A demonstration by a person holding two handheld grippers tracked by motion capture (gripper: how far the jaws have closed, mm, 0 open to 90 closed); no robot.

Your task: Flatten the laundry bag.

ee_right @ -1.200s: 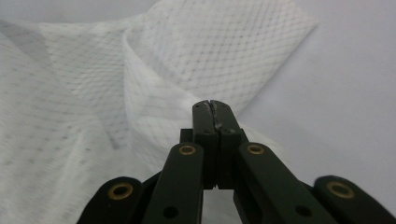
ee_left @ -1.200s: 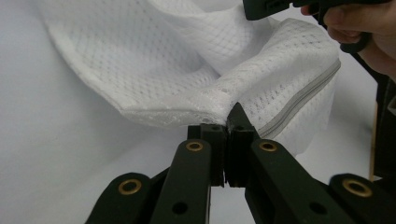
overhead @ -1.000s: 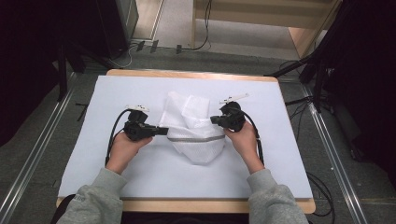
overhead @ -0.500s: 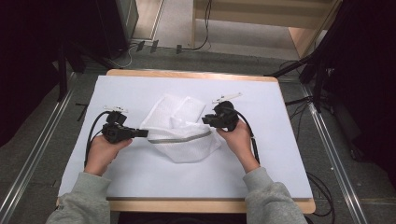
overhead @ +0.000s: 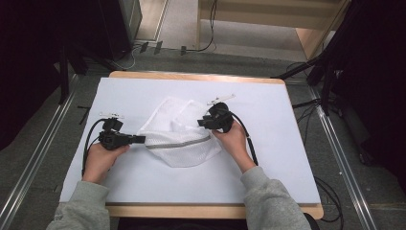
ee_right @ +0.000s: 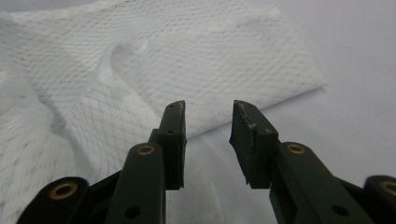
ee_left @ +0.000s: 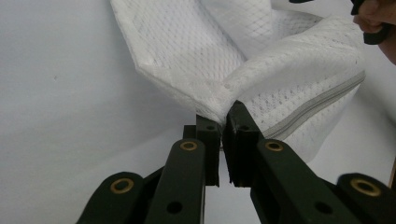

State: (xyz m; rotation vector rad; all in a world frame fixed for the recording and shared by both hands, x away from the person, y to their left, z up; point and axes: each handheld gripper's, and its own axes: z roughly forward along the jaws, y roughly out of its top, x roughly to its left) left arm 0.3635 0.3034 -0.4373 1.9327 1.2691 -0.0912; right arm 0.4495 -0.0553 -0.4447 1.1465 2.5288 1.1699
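No readable text, labels, brands or nos. anywhere: none on the mesh bag [overhead: 179,139], none on the cloth beside it.

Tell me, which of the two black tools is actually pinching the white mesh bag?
The left tool: its jaws clamp the mesh bag at its edge. The right tool has open jaws with nothing between them.
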